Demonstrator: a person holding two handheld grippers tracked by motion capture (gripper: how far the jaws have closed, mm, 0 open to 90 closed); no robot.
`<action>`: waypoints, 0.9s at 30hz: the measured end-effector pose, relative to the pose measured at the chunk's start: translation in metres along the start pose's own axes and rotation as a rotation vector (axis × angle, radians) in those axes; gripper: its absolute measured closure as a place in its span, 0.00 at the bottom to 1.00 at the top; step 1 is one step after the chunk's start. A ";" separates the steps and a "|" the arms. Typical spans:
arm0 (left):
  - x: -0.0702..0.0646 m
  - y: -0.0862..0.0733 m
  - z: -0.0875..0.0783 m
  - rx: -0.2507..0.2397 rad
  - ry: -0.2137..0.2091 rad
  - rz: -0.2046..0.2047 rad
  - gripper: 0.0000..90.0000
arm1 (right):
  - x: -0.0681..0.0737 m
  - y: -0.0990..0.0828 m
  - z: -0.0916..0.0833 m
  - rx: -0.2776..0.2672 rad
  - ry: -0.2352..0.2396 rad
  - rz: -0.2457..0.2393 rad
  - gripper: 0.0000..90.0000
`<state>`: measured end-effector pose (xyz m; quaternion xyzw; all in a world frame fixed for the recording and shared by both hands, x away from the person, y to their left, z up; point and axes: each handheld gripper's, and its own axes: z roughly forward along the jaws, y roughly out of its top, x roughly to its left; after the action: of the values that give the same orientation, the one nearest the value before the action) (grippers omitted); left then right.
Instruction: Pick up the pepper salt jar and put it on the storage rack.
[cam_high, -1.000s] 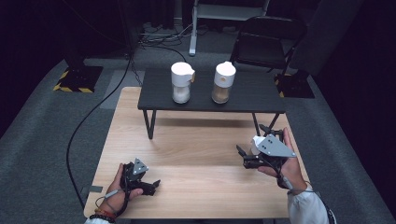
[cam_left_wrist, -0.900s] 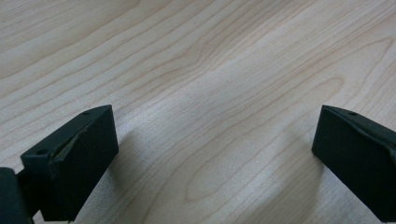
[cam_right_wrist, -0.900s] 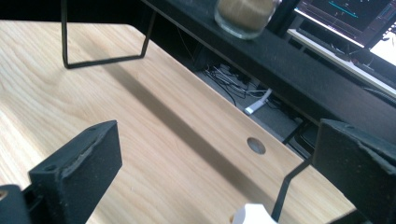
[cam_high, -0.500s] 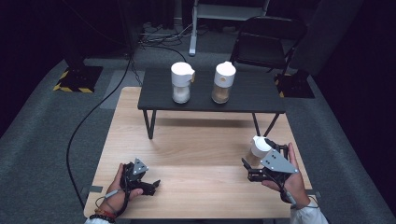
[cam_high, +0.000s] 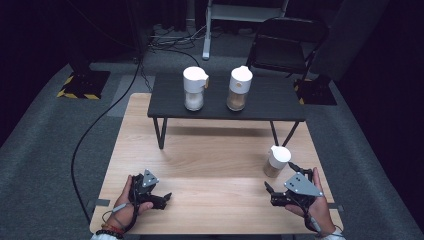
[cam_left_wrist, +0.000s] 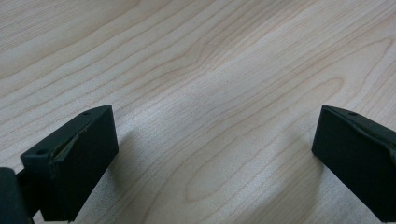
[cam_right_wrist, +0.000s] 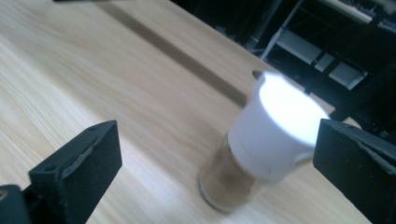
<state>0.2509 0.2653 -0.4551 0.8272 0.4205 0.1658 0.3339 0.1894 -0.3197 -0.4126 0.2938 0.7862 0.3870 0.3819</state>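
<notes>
Standing upright on the pale wood table (cam_high: 210, 165), near its right edge, the jar (cam_high: 276, 161) is sitting just ahead of the right gripper (cam_high: 280, 196), jaws wide, empty. Left gripper (cam_high: 159, 196) is resting wide open, empty. Grey carpet (cam_high: 45, 150) is surrounding the table.

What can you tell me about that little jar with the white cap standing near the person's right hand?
The small clear jar with a white cap stands upright on the pale wooden table, near its right edge. Its body looks like glass or clear plastic, holding something brownish; the wide white lid has a small spout or tab at one side. The open right gripper sits just behind it, apart from it. In the right gripper view the jar appears between the spread black jaws, untouched, slightly blurred.
</notes>
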 end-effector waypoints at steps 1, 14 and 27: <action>0.000 0.000 0.000 0.000 0.000 0.001 0.00 | 0.000 -0.002 0.000 0.007 -0.003 -0.002 0.01; 0.000 0.000 0.000 0.001 0.000 0.001 0.00 | -0.002 -0.026 0.010 0.105 0.004 0.021 0.01; 0.000 0.000 0.000 0.001 0.000 0.001 0.00 | -0.016 -0.049 0.026 0.226 0.002 0.060 0.01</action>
<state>0.2509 0.2654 -0.4550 0.8275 0.4201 0.1657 0.3335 0.2114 -0.3478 -0.4580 0.3581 0.8161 0.3073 0.3338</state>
